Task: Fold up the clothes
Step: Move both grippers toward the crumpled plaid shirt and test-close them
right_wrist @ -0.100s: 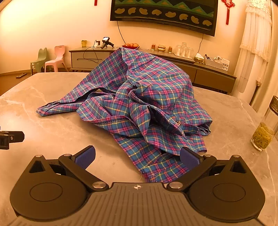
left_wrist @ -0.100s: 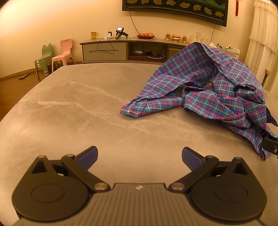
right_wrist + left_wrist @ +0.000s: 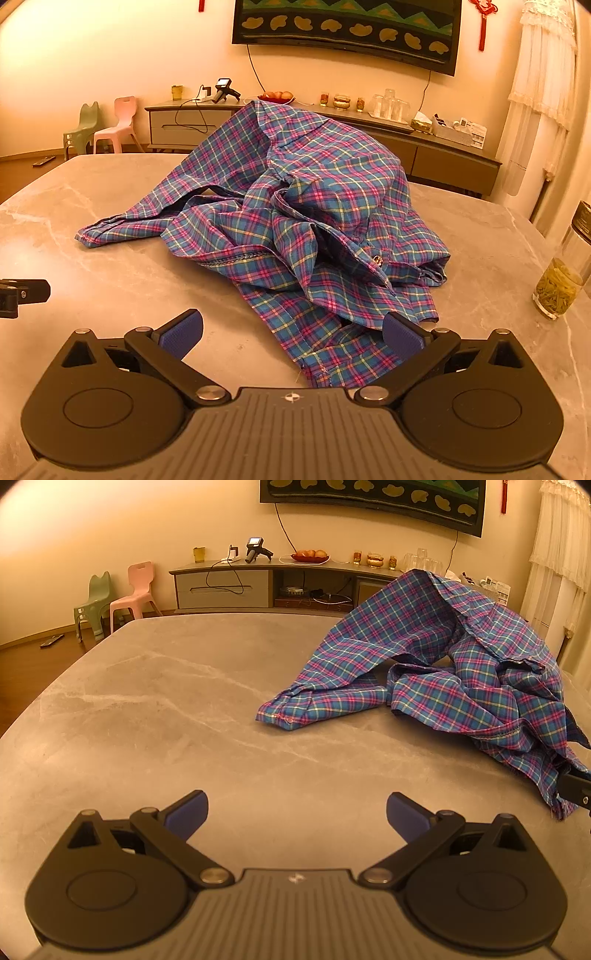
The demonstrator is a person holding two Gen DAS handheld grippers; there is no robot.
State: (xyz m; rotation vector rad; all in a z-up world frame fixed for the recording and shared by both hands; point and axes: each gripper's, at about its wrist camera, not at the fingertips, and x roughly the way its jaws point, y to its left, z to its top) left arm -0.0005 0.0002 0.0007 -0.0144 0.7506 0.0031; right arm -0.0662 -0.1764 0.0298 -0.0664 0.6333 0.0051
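Crumpled blue-and-pink plaid cotton shirt (image 3: 295, 221) heaped mid grey marble bench (image 3: 166, 720), one sleeve trailing left | left claw (image 3: 297, 814) spread wide over bare stone, holding nothing | right claw (image 3: 291, 330) spread wide, shirt's near hem lying between its fingers | glass jar of green tea (image 3: 563, 280) near bench's right edge

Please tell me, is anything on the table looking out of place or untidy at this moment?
Yes. The plaid shirt lies crumpled in a heap on the marble table, with one sleeve stretched out to the side. A glass jar of tea stands very near the table's right edge. Both grippers are open and hold nothing.
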